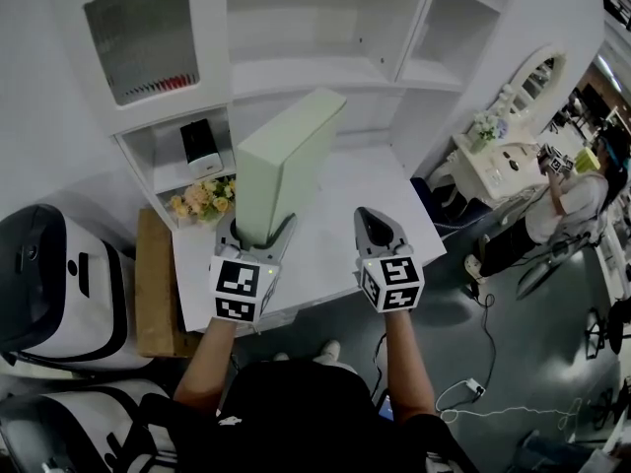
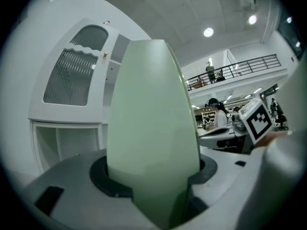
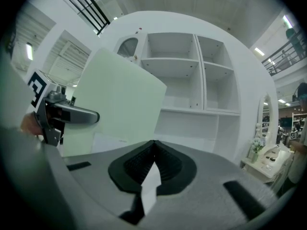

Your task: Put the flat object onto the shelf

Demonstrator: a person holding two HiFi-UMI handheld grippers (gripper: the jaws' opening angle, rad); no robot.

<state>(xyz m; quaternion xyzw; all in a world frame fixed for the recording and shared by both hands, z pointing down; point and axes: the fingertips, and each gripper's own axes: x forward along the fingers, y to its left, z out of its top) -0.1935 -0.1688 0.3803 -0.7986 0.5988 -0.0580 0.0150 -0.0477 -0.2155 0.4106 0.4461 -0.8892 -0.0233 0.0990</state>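
Observation:
A pale green flat box (image 1: 286, 161) stands on edge over the white table (image 1: 345, 205), and my left gripper (image 1: 258, 230) is shut on its near lower end. In the left gripper view the box (image 2: 153, 128) fills the space between the jaws. The right gripper view shows its broad face (image 3: 115, 104) and the left gripper (image 3: 67, 114) at the left. My right gripper (image 1: 377, 227) hovers to the right of the box, apart from it, with its jaws together (image 3: 153, 145) and nothing between them. The white shelf unit (image 1: 325, 67) rises behind the table, and its open shelves (image 3: 192, 111) are bare.
A low cubby at the left holds a black device (image 1: 200, 141), with flowers (image 1: 202, 200) in front of it. A cardboard box (image 1: 156, 284) and a black-and-white machine (image 1: 49, 284) stand left of the table. At the right are a dressing table (image 1: 493, 161) and a person (image 1: 572, 200).

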